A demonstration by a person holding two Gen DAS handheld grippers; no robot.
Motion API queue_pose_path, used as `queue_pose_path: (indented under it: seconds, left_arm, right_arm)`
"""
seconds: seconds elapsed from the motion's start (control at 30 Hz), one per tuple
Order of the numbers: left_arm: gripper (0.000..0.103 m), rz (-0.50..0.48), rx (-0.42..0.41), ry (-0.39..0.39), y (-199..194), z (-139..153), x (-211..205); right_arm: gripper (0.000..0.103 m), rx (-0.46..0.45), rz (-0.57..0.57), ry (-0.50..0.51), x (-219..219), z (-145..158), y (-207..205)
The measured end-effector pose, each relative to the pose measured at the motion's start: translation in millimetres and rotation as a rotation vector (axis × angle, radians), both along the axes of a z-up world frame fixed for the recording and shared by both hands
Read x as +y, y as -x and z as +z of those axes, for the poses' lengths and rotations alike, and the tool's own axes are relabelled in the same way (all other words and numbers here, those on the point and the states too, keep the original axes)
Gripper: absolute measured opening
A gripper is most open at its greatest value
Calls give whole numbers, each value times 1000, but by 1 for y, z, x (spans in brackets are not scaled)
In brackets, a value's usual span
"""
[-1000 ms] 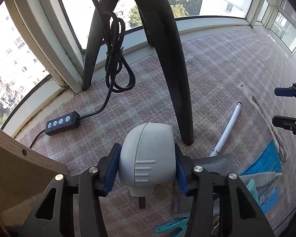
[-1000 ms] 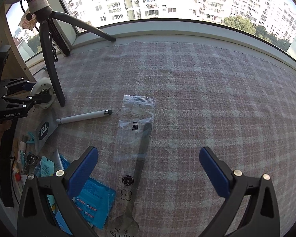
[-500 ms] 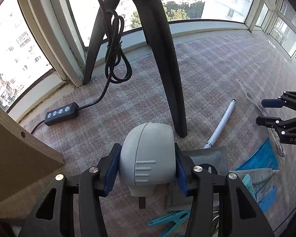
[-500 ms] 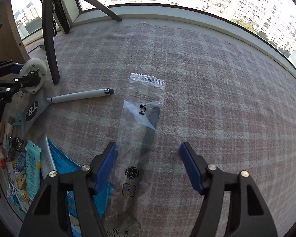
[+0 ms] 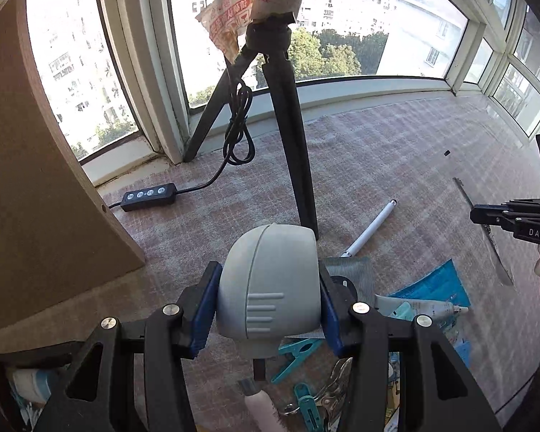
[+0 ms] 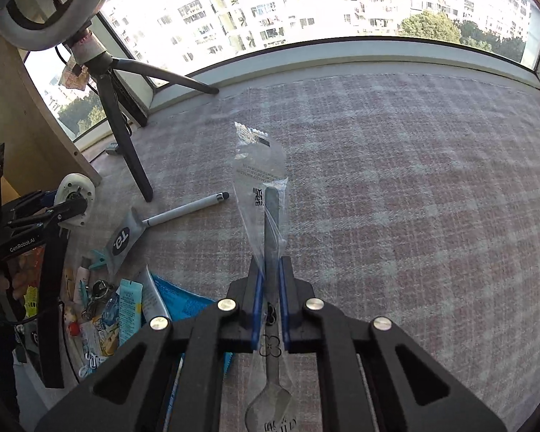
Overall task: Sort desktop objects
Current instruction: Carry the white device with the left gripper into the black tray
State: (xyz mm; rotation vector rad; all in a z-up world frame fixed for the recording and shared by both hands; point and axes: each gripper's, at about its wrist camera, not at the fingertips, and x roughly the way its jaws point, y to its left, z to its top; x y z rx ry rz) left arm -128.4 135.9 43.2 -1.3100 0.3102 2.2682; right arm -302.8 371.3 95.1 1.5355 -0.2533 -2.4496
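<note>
Left wrist view finds our left gripper (image 5: pixel 268 297) with its jaws closed against both sides of a rounded grey-white device (image 5: pixel 269 282), held above the plaid-covered tabletop (image 5: pixel 396 151) just in front of a black tripod leg (image 5: pixel 295 151). Beyond it we see a white stylus pen (image 5: pixel 370 228) lying flat near the tripod's foot, an inline cable controller (image 5: pixel 148 196) by the window, and a wooden panel (image 5: pixel 43 180) at left. Teal clips (image 5: pixel 295 354), a tube (image 5: pixel 419 307) and a blue packet (image 5: pixel 437 282) crowd the near edge. From the right wrist view, our right gripper (image 6: pixel 269 289) has its jaws pinched nearly together on a clear plastic sleeve (image 6: pixel 261 169) that wraps a long-handled spoon (image 6: pixel 271 223); the sleeve's far end tilts up off the cloth. To the left of it lie the stylus and a grey pouch (image 6: pixel 123 239), and a heap of small packets (image 6: pixel 126 309) lies at the tabletop's edge.
</note>
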Motion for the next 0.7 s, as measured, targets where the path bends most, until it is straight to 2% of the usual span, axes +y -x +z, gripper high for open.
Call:
queue_pose_path:
  seconds: [0.03,0.1,0.2,0.4,0.57,0.7]
  left_arm:
    - [47,4,8,-7,-3,9,-4]
    - [47,12,22,-22,26,55,-31]
    - [47,33,58,-38,19,93,-50]
    - [47,98,116,-82,7,111,-101]
    - [48,149,157,-83,-36,133,-149]
    - [48,238,161,-57,-66,144,-214]
  right_arm:
    - [8,13,-2,7,1,8,-6]
    - [8,37,-11,28,4,23,-18]
    - [8,75,-8,64,-1,45,-33]
    - [8,153,48,95,-26,93,-73]
    - [8,194,114,129,-63,119,-106]
    - [8,202,170,163,-98,134,-135]
